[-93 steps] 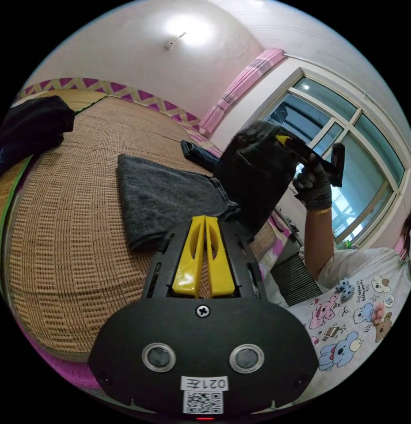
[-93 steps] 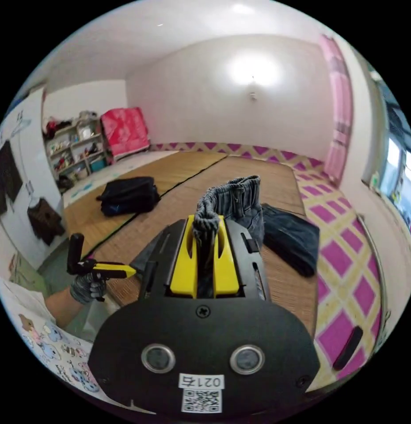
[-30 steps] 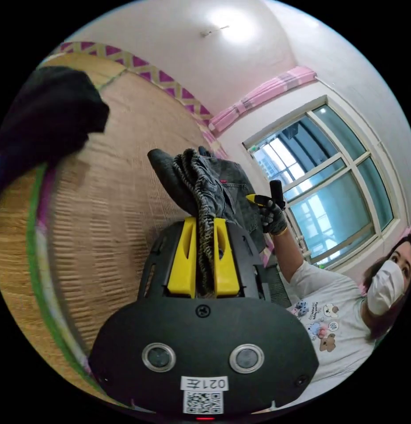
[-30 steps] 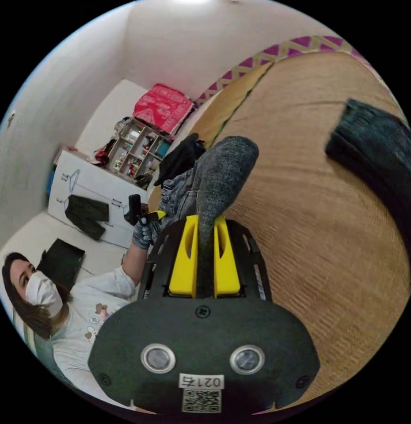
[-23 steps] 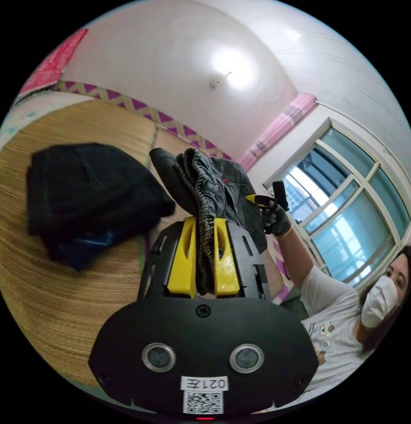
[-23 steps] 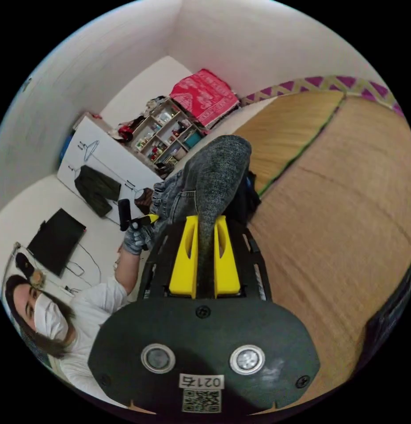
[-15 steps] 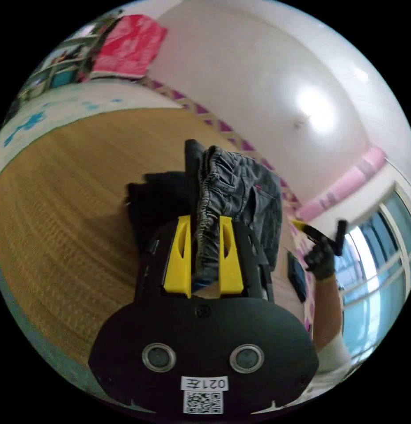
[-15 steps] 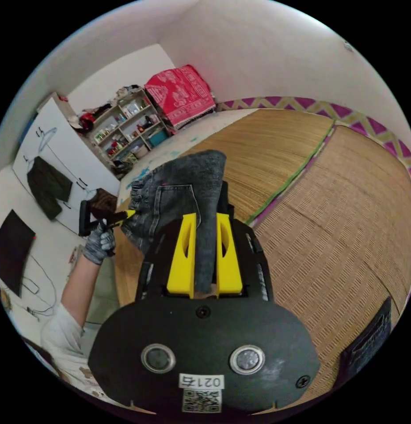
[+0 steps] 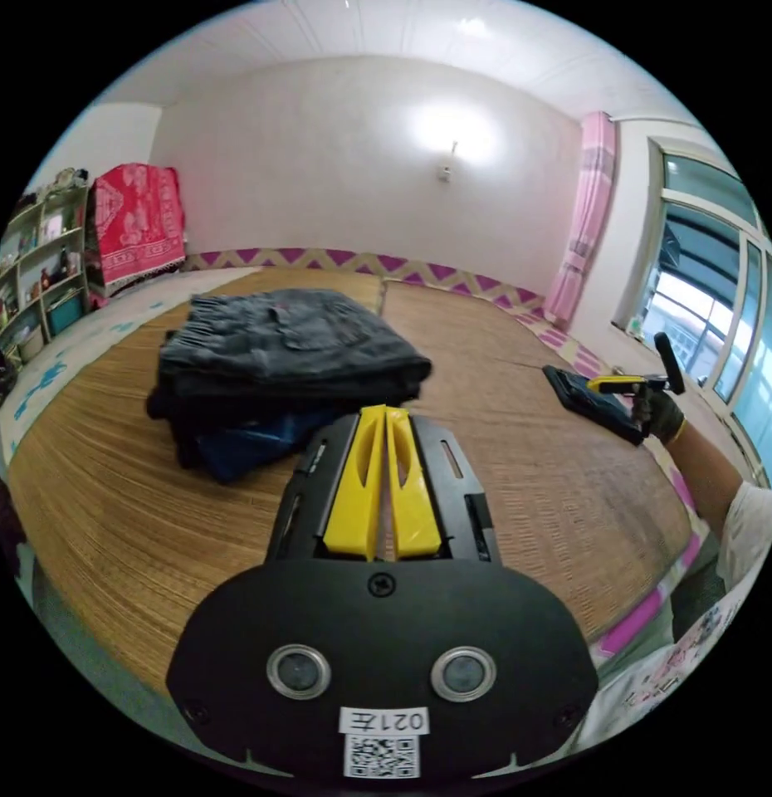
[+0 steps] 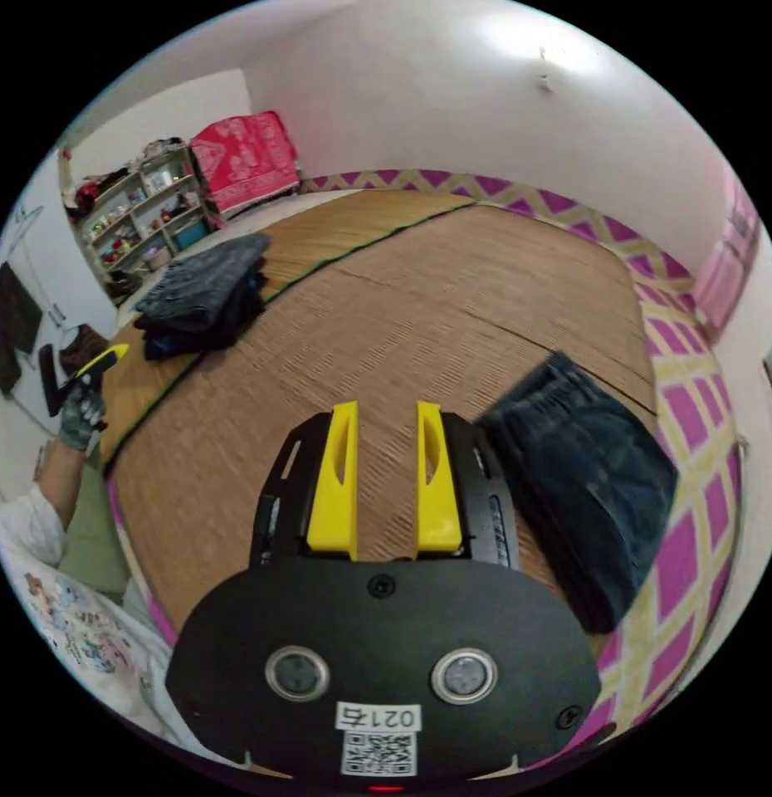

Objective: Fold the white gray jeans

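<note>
Now the gray jeans (image 9: 286,336) are laid folded atop a dark clothes pile (image 9: 236,432) on the woven mat (image 9: 519,481). Nothing is gripped: the left claw (image 9: 384,415) is closed empty, the right claw (image 10: 386,415) opened, dark folded jeans (image 10: 581,498) beside it.

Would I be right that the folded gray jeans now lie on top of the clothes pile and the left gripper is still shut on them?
Not quite: the left gripper is shut, but on nothing. The left gripper view shows the gray jeans lying free atop the pile.
</note>
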Motion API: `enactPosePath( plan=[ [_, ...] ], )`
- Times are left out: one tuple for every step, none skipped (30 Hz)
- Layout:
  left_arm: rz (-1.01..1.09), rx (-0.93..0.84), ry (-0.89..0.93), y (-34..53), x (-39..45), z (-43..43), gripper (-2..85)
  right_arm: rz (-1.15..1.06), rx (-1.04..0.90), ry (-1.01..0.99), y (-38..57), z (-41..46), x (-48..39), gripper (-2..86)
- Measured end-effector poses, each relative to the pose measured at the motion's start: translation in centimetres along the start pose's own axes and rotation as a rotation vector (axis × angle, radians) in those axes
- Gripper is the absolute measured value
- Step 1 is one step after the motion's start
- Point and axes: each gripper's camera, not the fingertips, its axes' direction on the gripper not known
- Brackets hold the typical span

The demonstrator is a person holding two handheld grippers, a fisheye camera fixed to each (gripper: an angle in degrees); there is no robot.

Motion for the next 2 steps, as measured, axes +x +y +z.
enactPosePath(
  plan=[
    [0.01,-0.026,0.059,1.3,2.3,0.9,-0.8,0.007,0.003,0.043,0.8,-0.2,0.7,11.6],
    [0.038,-0.067,0.127,2.5,4.8,2.1,-0.9,-0.001,0.011,0.129,2.3,-0.4,1.8,12.5]
  ],
)
